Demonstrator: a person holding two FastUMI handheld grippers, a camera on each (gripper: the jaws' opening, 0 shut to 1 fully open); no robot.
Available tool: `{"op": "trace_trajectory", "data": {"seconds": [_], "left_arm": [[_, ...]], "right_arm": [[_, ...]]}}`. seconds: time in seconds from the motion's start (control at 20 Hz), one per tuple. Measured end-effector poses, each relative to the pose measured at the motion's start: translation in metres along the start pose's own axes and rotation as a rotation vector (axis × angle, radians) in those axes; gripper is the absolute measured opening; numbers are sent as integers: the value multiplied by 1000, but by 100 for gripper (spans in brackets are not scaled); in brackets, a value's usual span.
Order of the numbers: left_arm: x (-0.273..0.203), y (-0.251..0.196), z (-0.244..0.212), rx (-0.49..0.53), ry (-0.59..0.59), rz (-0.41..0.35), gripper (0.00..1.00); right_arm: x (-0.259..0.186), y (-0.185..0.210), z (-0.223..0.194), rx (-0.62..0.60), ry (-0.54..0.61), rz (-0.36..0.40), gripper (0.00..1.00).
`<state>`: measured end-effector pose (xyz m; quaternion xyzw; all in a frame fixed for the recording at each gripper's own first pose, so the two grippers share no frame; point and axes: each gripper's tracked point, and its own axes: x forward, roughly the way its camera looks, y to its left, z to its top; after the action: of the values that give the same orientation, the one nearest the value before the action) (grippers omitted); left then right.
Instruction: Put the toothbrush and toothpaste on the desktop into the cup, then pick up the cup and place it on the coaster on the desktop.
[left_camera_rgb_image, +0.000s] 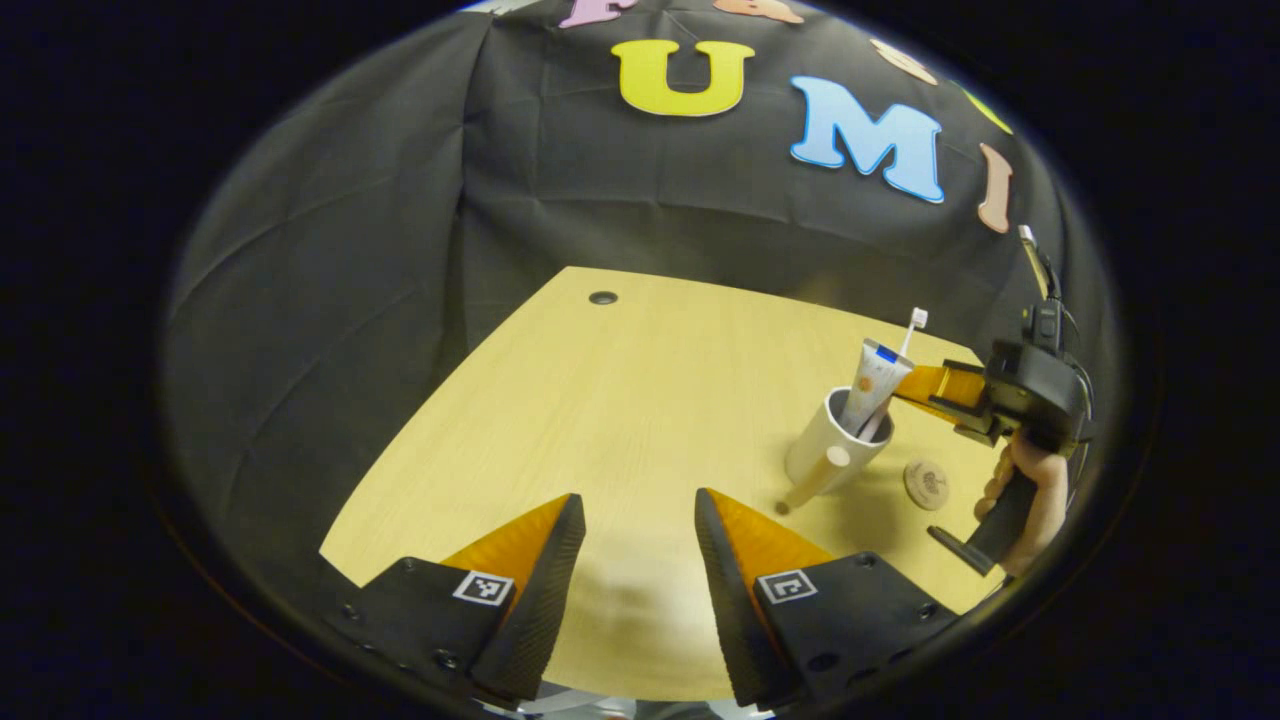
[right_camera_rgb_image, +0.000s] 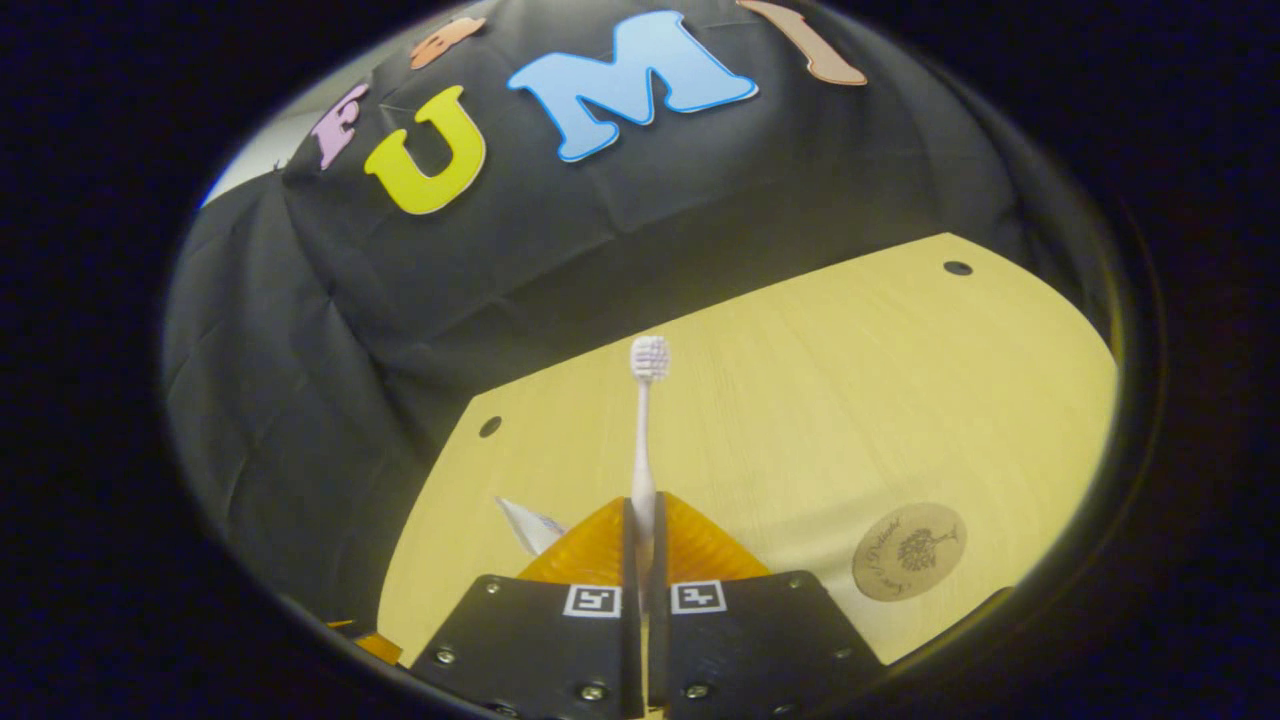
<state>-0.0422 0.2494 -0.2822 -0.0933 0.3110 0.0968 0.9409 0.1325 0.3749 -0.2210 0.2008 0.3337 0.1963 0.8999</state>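
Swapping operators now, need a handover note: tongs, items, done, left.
Left tongs: open, holding nothing, low over the desk, short of the cup.
Right tongs: shut on the toothbrush, reaching at the cup's rim.
Toothpaste: upright in the cup.
Toothbrush: head up, lower end in the cup, not yet let go.
Coaster: bare, on the desk beside the cup.
Done: toothpaste in.
Left: let go of the toothbrush, lift the cup, set it on the coaster.
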Motion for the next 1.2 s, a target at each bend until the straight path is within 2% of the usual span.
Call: {"op": "trace_trajectory", "data": {"seconds": [0.2, 0.3, 0.4, 0.45, 0.55, 0.6, 0.7, 0.75, 0.85, 0.9, 1.0, 1.2], "left_arm": [[2, -19, 1, 24, 0, -39, 77], [4, -29, 3, 42, -2, -60, 74], [7, -38, 6, 57, -5, -84, 77], [9, -45, 8, 61, -5, -101, 74], [15, -54, 11, 72, -3, -135, 77], [18, -62, 11, 81, 0, -155, 74], [23, -79, 13, 102, 13, -206, 74], [23, -86, 14, 117, 23, -234, 77], [26, -100, 13, 160, 48, -288, 74], [31, -106, 12, 189, 65, -315, 77], [37, -117, 9, 250, 99, -357, 74], [49, -137, 1, 350, 183, -422, 74]], "right_arm": [[2, 2, -2, -54, 31, 9, 8], [-2, 7, -8, -67, 40, 29, 23], [-12, 11, -11, -69, 43, 36, 34], [-13, 10, -11, -69, 49, 38, 45], [-20, 6, -11, -79, 59, 24, 46], [-27, 3, -10, -83, 59, 16, 49], [-36, -3, -9, -84, 62, 13, 57], [-41, -7, -7, -82, 67, 8, 57], [-49, -19, -1, -73, 68, -6, 57], [-54, -26, 1, -66, 66, -17, 57], [-63, -44, 9, -44, 53, -43, 57], [-81, -87, 22, 14, 25, -119, 57]]}}
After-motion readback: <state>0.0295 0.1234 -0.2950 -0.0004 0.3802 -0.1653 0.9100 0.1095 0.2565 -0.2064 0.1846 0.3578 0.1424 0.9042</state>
